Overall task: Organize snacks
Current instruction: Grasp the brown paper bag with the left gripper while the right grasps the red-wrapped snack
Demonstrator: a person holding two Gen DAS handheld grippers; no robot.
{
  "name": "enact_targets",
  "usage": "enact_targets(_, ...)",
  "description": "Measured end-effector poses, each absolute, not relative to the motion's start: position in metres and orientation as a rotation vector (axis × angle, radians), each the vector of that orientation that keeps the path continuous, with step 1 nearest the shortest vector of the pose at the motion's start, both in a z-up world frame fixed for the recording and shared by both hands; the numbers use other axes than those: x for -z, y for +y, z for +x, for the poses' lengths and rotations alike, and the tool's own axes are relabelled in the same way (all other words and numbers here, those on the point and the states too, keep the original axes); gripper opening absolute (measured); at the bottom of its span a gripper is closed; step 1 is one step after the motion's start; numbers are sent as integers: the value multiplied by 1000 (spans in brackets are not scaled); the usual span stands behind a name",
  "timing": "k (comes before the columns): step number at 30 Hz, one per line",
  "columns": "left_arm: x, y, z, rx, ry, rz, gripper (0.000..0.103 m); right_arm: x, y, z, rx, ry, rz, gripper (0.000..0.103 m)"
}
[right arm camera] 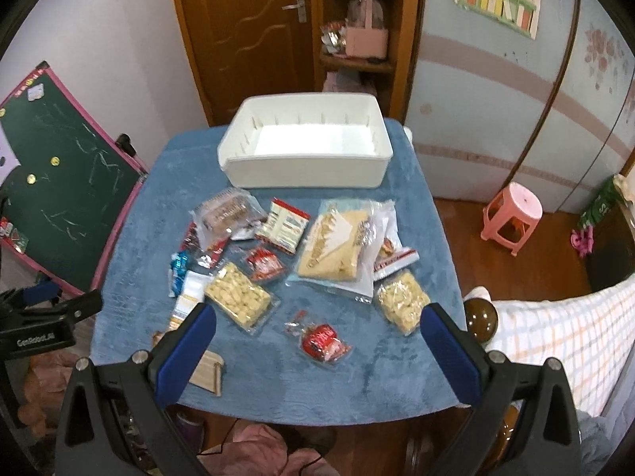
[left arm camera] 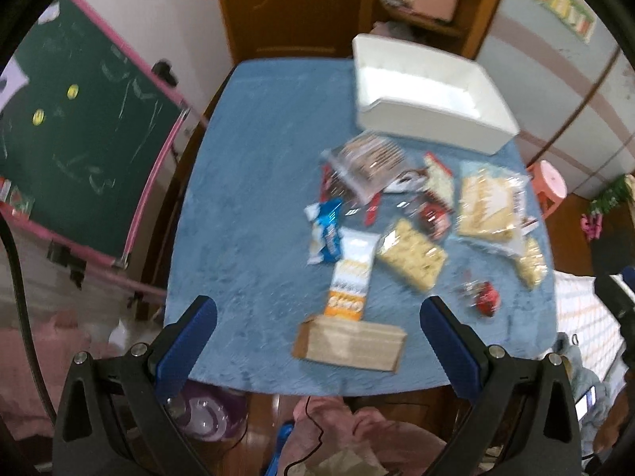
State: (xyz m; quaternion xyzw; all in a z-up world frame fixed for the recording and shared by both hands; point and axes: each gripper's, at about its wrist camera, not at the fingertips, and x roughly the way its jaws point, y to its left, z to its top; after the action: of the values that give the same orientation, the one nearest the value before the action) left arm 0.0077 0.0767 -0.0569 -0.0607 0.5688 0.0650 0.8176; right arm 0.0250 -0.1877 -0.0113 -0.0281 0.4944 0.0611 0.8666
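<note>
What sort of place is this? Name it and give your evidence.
Most likely a room in a home, perhaps a bedroom or child's room: a wooden door, a small chalkboard, a pink plastic stool, and a blue-clothed table of snacks.

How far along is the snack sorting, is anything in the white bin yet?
Nothing looks done: the white bin at the table's far end shows only its bare floor. Nothing is in hand either; the left gripper and right gripper are both open and hold nothing. Everything is left: the packets still lie spread on the blue cloth, such as the big cracker bag and the red candy.
</note>
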Motion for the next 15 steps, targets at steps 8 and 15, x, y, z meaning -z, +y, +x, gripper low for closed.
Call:
enact_targets(8,123,85,-3,-210,1325,-207,102,72,-193,38,-188,1104,-155,103)
enact_targets(15,181,86,-11,-328,1379,-308,102,132,-207,47,-231,1204,-179,98)
